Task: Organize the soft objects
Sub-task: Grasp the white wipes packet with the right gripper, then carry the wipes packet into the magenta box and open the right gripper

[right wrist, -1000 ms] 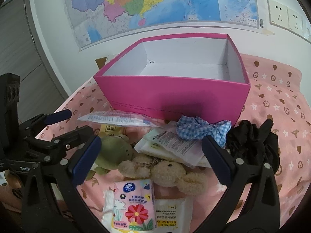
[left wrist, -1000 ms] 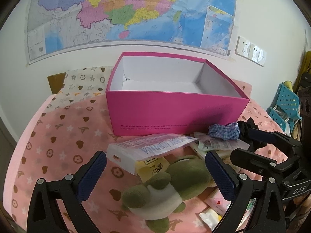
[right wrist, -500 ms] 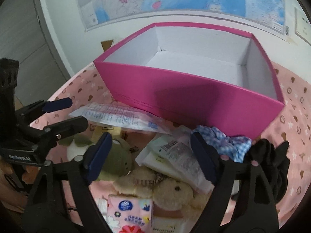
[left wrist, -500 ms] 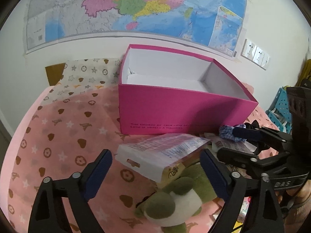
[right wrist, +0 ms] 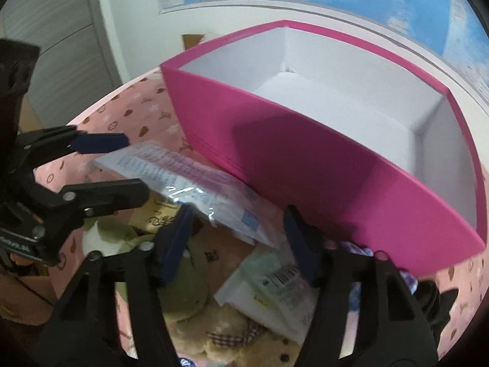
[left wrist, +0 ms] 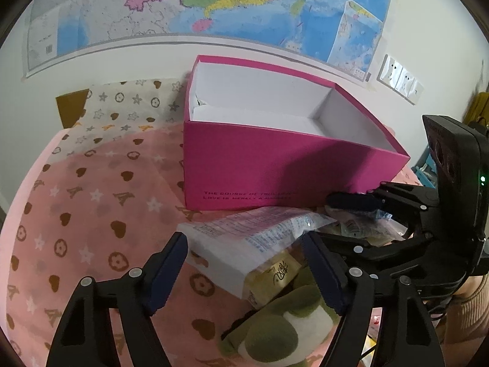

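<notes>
Both grippers are open and grasping nothing. Left gripper (left wrist: pixel 244 263) straddles the tissue pack (left wrist: pixel 244 241), likely lining up a grab. Right gripper (right wrist: pixel 238 238) hangs over the same pile: green plush (right wrist: pixel 183 293), wipes packet (right wrist: pixel 275 278). Pink box (left wrist: pixel 275 177), empty, sits just behind on the bedspread (left wrist: pixel 91 198), presumably the drop target.

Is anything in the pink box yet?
No: in the left wrist view the pink box shows only its bare white floor and walls, while the tissue pack lies outside on the bedspread.
</notes>
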Action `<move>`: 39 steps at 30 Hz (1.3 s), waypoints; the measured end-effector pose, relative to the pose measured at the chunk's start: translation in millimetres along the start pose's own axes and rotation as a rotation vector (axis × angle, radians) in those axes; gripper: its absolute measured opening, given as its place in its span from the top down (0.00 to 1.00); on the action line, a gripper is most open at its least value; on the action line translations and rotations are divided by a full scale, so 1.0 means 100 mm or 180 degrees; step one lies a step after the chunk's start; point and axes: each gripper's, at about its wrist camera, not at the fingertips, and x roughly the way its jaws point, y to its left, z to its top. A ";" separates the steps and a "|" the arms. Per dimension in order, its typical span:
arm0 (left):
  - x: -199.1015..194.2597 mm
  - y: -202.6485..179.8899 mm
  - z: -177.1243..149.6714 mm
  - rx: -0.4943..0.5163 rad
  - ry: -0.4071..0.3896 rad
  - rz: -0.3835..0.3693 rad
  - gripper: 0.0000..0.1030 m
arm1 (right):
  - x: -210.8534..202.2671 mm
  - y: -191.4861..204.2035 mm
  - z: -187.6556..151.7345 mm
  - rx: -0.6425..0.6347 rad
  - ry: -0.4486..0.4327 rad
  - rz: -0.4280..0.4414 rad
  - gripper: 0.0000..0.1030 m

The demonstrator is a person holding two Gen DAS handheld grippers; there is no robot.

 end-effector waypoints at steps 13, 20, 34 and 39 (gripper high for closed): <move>0.05 0.14 0.04 -0.0084 0.0083 -0.0164 0.31 | 0.15 0.04 0.05 -0.0231 0.0036 0.0029 0.53; -0.01 0.15 0.09 -0.0029 0.0024 -0.0270 0.33 | 0.00 0.13 0.02 -0.0290 -0.0116 0.0021 0.70; -0.69 -0.15 0.44 0.0330 -0.0694 -0.0597 0.35 | -1.00 0.27 0.20 -0.0612 -0.0728 -0.0334 0.81; -0.76 -0.22 0.71 0.0409 -0.0876 -0.0591 0.35 | -1.09 0.19 0.43 -0.0728 -0.0842 -0.0467 0.82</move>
